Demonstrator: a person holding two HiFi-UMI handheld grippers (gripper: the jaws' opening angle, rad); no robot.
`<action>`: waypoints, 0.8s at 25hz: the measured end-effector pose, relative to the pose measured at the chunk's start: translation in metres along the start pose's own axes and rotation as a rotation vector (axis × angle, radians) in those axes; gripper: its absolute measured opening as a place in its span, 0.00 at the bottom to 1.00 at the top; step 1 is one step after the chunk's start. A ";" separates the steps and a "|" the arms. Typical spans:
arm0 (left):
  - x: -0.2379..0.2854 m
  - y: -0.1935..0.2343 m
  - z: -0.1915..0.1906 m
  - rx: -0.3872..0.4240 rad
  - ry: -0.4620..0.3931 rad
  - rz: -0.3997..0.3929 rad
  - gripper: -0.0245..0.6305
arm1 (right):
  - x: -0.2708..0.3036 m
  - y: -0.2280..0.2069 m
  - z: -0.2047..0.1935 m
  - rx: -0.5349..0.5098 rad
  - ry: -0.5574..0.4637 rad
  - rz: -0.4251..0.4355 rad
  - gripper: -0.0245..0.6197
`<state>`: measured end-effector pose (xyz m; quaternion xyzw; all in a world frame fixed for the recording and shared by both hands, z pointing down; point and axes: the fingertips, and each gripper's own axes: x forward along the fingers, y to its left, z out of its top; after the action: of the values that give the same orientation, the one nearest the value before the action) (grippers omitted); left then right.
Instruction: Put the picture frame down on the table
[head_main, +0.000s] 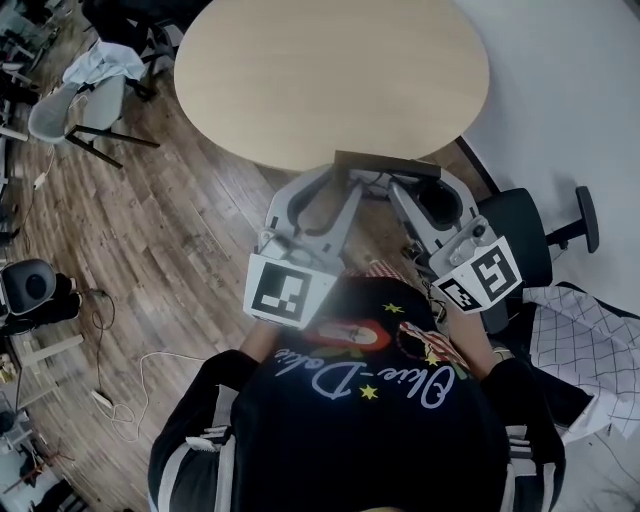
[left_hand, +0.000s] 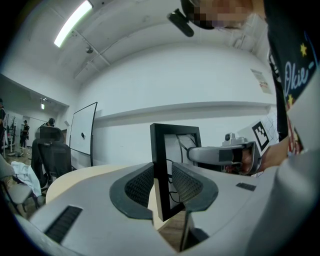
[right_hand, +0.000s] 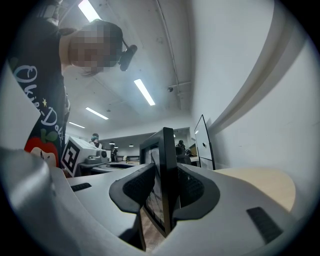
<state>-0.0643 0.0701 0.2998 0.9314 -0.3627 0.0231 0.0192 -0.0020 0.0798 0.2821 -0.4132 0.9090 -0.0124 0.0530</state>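
Observation:
A black picture frame (head_main: 386, 165) is held edge-up in the air just short of the near rim of a round beige table (head_main: 330, 70). My left gripper (head_main: 345, 176) is shut on its left end, and in the left gripper view the frame (left_hand: 161, 170) stands upright between the jaws. My right gripper (head_main: 398, 186) is shut on the right end; the right gripper view has the frame (right_hand: 167, 177) clamped between the dark pads (right_hand: 192, 190). The frame's lower part is hidden behind the grippers.
A black office chair (head_main: 530, 235) stands at the right by a white wall. A grey chair (head_main: 75, 105) with cloth on it is at the upper left. Cables (head_main: 130, 380) lie on the wooden floor. A checked cloth (head_main: 590, 350) lies at the right.

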 end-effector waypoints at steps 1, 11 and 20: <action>0.003 0.000 -0.001 0.001 0.002 -0.004 0.20 | 0.000 -0.003 0.000 0.000 0.001 -0.004 0.19; 0.034 0.022 -0.001 0.021 0.008 0.022 0.20 | 0.024 -0.036 -0.004 0.018 -0.014 0.036 0.19; 0.053 0.061 0.001 0.018 0.021 0.085 0.20 | 0.065 -0.057 -0.006 0.020 -0.009 0.093 0.19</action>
<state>-0.0661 -0.0107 0.3031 0.9150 -0.4016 0.0371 0.0134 -0.0021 -0.0068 0.2865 -0.3702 0.9268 -0.0170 0.0616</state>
